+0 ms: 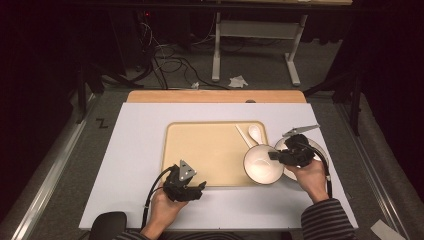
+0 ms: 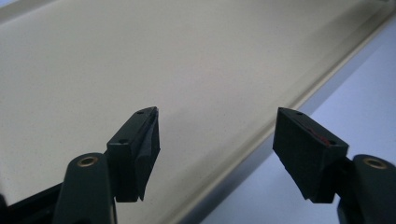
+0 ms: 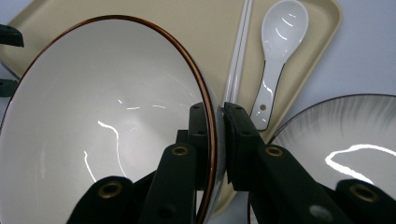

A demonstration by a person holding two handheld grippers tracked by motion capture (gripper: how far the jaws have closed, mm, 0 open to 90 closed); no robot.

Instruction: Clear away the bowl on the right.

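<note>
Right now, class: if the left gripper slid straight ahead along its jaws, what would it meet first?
Probably the tray: the left gripper, jaws open, points over its rim onto the bare tray floor.

A dim room surrounds the white table (image 1: 135, 150): grey carpet (image 1: 260, 65), tangled cables (image 1: 165, 62), and a white-legged desk frame (image 1: 255, 35) behind it.

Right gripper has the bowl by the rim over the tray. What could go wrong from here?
1. The right gripper pinches only the thin rim of the bowl, so the tilted bowl may slip or swing.
2. The spoon and chopsticks lie close beside it on the tray; it could knock them.
3. The plate lies near on the other side; the bowl may clip it.
</note>
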